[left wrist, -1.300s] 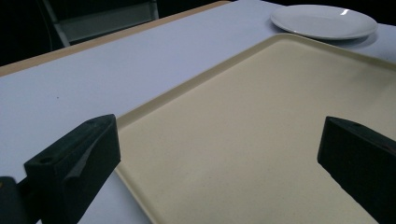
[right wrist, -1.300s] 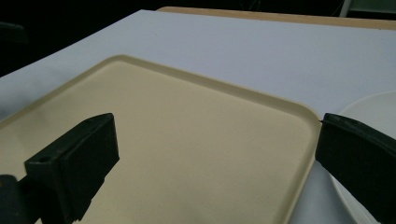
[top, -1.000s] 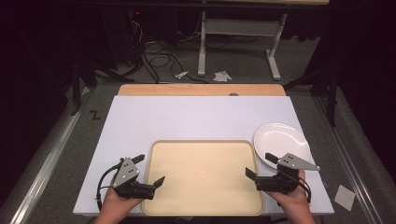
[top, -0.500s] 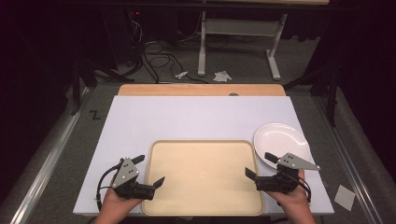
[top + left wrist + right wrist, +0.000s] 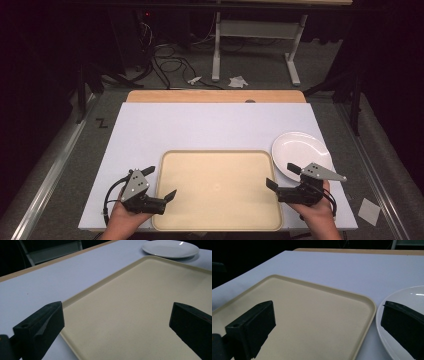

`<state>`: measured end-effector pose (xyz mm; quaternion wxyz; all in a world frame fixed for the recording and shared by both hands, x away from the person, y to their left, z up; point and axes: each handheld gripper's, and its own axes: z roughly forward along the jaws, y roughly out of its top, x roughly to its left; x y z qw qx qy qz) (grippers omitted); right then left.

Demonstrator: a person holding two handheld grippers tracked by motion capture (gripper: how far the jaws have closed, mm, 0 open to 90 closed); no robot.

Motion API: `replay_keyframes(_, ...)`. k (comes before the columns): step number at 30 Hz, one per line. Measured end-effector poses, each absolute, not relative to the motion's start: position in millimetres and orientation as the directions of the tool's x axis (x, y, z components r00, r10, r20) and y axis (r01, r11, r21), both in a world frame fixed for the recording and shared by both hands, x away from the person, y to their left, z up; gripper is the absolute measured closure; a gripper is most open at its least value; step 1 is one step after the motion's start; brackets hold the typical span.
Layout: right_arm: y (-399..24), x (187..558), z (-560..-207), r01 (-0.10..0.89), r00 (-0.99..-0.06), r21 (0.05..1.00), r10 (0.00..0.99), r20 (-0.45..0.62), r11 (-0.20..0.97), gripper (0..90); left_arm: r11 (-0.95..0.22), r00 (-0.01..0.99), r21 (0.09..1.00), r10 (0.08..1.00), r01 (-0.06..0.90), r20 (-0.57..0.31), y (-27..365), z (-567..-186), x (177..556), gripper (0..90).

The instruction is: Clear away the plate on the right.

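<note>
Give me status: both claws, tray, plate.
Left claw open, astride the tray's left rim. Right claw open, straddling the gap between tray and plate. Tray bare, flat on table. Plate bare, right of tray. Nothing in the way.

Your left hand-held gripper [image 5: 117, 322] has its two black jaws wide apart, with nothing between them. One jaw sits low at the left and one low at the right. Under them lies a big tan tray [image 5: 140, 307] with a raised rim. It rests on the white surface [image 5: 57, 277]. Far off, past the tray's corner, a white plate [image 5: 170, 248] sits on the surface.
</note>
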<state>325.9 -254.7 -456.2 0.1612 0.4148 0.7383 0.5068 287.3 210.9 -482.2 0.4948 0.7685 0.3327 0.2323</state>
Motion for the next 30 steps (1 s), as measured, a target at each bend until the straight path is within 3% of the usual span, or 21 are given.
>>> replay_keyframes(30,-299.5,335.8,-459.0,0.475,-0.5,0.877,0.843,0.199,0.075,0.0,-0.294,0.675,0.916,0.737,0.273,0.036,210.8,-481.5,287.0,0.7)
